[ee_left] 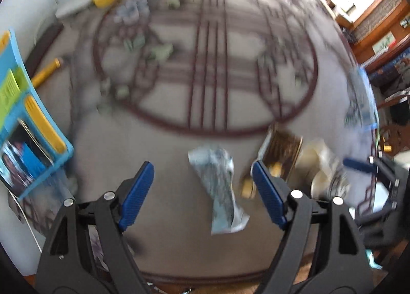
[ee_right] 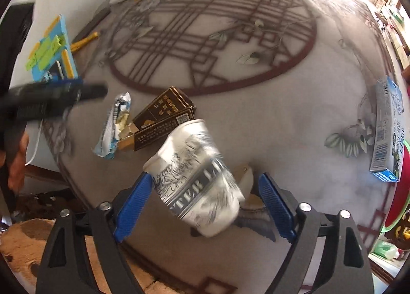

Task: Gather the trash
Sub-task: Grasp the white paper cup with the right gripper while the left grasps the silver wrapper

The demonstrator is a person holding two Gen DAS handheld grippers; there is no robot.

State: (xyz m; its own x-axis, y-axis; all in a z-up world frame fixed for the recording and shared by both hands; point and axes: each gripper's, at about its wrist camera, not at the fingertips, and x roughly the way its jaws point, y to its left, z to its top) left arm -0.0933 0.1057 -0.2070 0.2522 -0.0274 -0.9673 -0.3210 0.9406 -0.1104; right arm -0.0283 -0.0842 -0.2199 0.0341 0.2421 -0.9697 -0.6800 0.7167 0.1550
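One crushed can (ee_right: 197, 178), one brown box (ee_right: 164, 119) and one wrapper (ee_right: 114, 127) lie on the rug (ee_right: 294, 114). The left tool (ee_left: 202, 191) gapes wide and empty; the right tool (ee_right: 202, 206) straddles the can, only its left pad touching.

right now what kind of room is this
Probably a lived-in home room, maybe a living or play area. A patterned rug covers the floor, a blue and yellow toy rack stands at its edge, and litter lies on it: a crushed can and a brown carton.
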